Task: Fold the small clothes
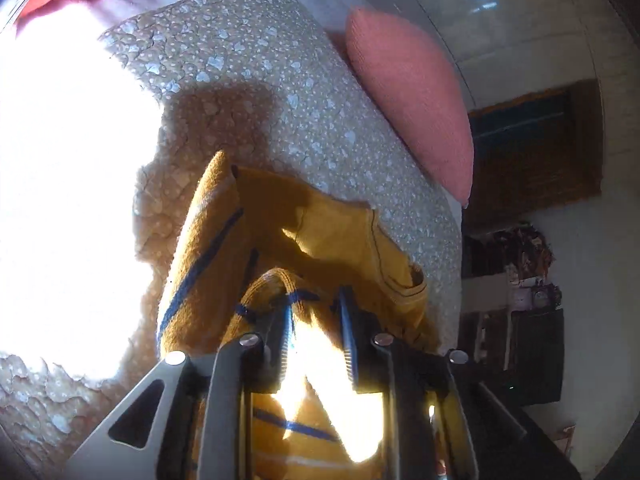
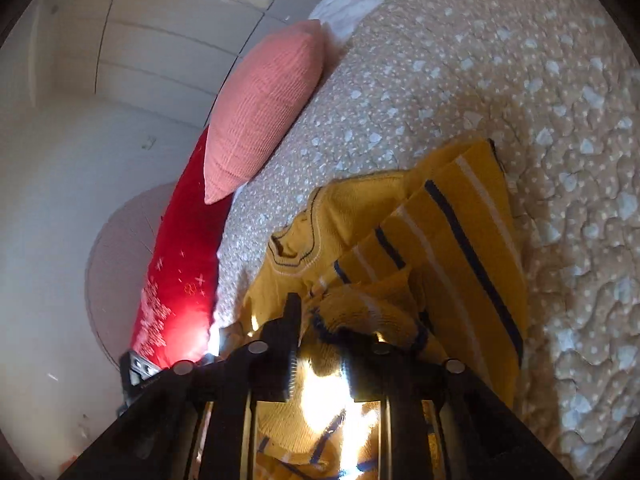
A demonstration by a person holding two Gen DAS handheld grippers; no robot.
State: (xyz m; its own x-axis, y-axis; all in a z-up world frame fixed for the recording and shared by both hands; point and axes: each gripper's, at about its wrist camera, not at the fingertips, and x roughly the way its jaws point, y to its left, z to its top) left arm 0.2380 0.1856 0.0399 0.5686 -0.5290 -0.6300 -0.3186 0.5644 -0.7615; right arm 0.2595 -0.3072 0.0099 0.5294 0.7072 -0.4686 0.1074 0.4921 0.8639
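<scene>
Between the fingers of the left gripper (image 1: pixel 316 312) lies a bunched edge of the yellow sweater (image 1: pixel 248 232). The jaws stand a little apart and the pads do not seem to press the knit, so the cloth looks released, not held. From this gripper the sweater runs toward 11 o'clock, its long striped part (image 1: pixel 192 276) pointing up and left over the bedspread (image 1: pixel 248 92).

The right gripper (image 2: pixel 320 324) is the same: narrow gap, a cuff-like fold of the sweater (image 2: pixel 452 240) between the fingers, not clamped. Here the striped part stretches toward 1 o'clock and the neck opening (image 2: pixel 286 250) lies at 11 o'clock.

Both grippers sit at the near edge, equally close. Farther off lie a pink pillow (image 2: pixel 264 108) and a red cushion (image 2: pixel 180 264).
</scene>
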